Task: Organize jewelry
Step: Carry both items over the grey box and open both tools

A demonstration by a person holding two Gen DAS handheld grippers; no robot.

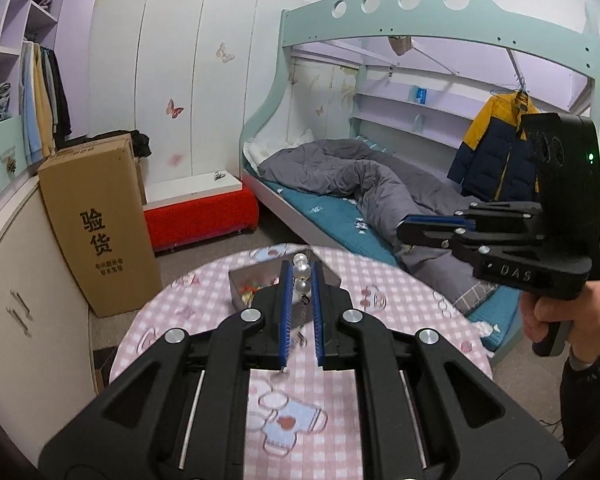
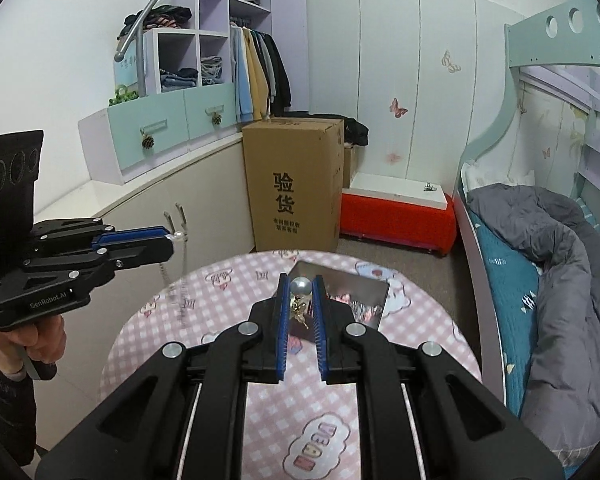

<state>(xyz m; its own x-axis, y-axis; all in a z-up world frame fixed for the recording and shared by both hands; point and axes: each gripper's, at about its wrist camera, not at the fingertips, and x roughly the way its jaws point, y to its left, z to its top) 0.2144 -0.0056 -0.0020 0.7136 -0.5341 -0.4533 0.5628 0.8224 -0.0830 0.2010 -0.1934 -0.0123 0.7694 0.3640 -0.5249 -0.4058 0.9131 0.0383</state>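
Above round table [image 1: 420, 320], left gripper [image 1: 300, 276] pinching pearl necklace [image 1: 302, 276], right gripper [image 2: 300, 292] pinching pearl earring [image 2: 301, 285]

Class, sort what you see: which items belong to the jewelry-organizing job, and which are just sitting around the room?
Job:
- pearl necklace, held in left gripper
- gold-trimmed pearl piece, held in right gripper
- mirrored tray

Lying about:
- cardboard box
- grey duvet
- yellow-navy jacket

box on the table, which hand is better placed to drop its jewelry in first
Right, probably. The right tongs, shut on a pearl earring, sit directly over the open box. The left tongs hold a pearl chain that dangles beside the box.
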